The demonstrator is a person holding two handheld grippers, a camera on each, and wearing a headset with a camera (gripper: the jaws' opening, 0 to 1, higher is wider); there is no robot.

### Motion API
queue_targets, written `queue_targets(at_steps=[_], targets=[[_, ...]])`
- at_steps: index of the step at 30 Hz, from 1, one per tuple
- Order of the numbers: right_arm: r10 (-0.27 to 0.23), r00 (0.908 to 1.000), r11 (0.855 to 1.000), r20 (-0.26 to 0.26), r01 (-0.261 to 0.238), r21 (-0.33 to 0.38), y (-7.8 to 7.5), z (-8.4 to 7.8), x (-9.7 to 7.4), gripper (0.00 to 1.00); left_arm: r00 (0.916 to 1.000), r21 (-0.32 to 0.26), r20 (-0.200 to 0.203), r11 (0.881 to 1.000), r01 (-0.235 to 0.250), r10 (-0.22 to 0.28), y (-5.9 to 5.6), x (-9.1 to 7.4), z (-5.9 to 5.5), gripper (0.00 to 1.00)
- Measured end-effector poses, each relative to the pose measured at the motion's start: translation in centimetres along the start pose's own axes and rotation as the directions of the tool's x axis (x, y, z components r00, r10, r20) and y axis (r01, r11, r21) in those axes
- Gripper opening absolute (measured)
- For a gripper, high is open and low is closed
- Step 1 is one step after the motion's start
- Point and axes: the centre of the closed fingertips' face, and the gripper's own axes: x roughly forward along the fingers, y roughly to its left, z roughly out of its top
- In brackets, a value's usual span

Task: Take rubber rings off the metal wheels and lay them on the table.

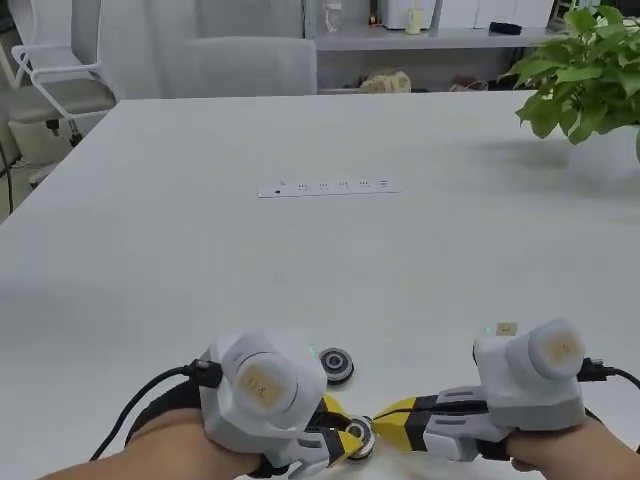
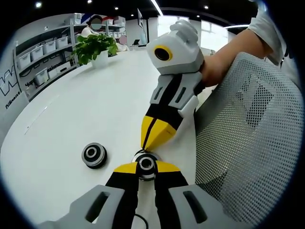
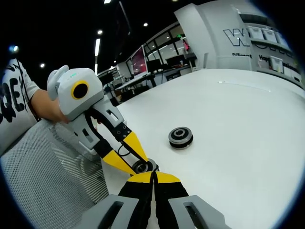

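— White worktop (image 1: 200, 250), plant (image 1: 585, 70) far right; down at the near edge both tongs meet over one metal wheel (image 2: 146, 163); a second wheel (image 1: 335, 365) waits just beyond.
— Left tongs (image 2: 146, 167) clamp that wheel from both sides; right tongs (image 3: 153, 177) are pressed together at its rim; whether they've pinched the rubber ring (image 2: 137, 156), I can't tell.
— Danger?
— Ring could snap back; or the wheel squirts free and rolls off the near edge if the pull beats the clamp.

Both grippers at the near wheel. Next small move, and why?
Probably peel with the right gripper: its shut yellow tips touch the rim of the small metal wheel with black rubber ring, which the left gripper clamps between its jaws. Whether they hold the ring, I cannot tell.
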Motion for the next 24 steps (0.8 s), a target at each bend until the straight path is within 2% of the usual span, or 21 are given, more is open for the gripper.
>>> queue_targets(at_steps=[11,24], targets=[[0.002,1.0000,0.999,-0.002,-0.002,-0.032,0.4,0.1,0.1,0.00,1.0000,-0.004,-0.008,1.000,-0.003,0.003,0.0,0.0,0.0,0.06],[0.033,0.9994,0.998,0.001,-0.033,-0.049,1.2,0.3,0.3,0.00,0.9999,-0.006,-0.010,1.000,-0.003,0.003,0.0,0.0,0.0,0.06]])
